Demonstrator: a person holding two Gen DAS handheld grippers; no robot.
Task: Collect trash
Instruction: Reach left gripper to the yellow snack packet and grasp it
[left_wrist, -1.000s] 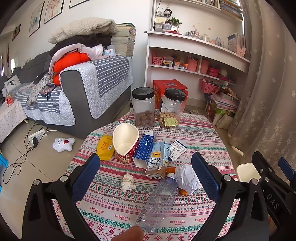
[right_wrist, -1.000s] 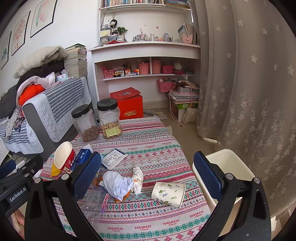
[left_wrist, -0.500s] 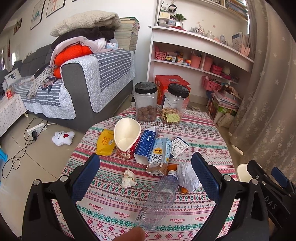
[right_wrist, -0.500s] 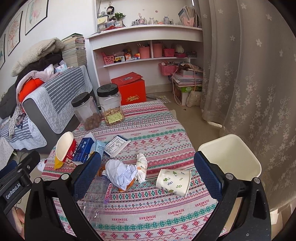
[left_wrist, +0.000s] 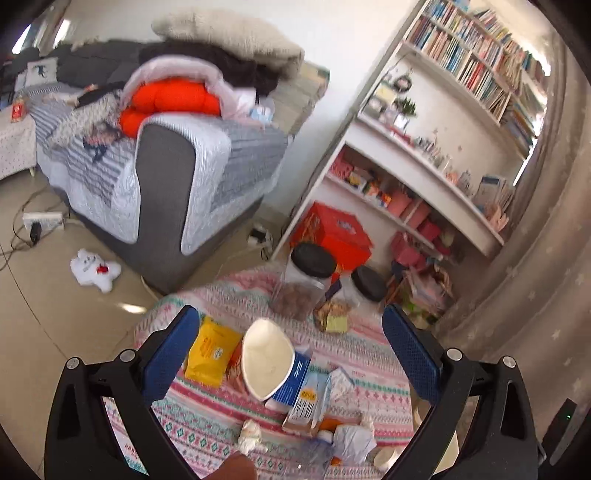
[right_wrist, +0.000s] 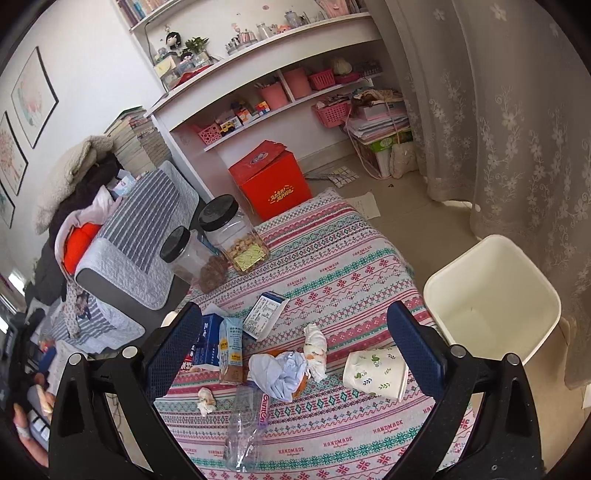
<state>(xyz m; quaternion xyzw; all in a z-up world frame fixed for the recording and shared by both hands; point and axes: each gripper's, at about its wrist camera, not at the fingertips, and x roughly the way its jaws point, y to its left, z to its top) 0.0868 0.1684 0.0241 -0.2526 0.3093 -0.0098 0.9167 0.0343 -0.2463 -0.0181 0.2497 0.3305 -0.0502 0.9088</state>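
Trash lies scattered on the patterned tablecloth (right_wrist: 332, 266). Near the front lie a crushed clear bottle (right_wrist: 245, 428), crumpled white paper (right_wrist: 279, 373), a tissue wad (right_wrist: 314, 349) and a leaf-print paper cup (right_wrist: 375, 371) on its side. Further left are a milk carton (left_wrist: 304, 400), a blue box (left_wrist: 291, 376), a tipped paper bowl (left_wrist: 267, 363), a yellow packet (left_wrist: 210, 347) and a small crumpled scrap (left_wrist: 251, 435). My left gripper (left_wrist: 291, 341) hangs open above the bowl. Over the paper and tissue my right gripper (right_wrist: 293, 338) is open too, holding nothing.
A white bin (right_wrist: 491, 295) stands on the floor right of the table. Two black-lidded jars (right_wrist: 232, 236) sit at the table's far edge. A red box (right_wrist: 273, 181), shelves, a sofa (left_wrist: 166, 192) and a curtain (right_wrist: 517, 110) surround the table.
Both grippers have risen and tilted, the left view rolling hard to the right. The trash now sits lower in both views. Nothing on the table has moved.
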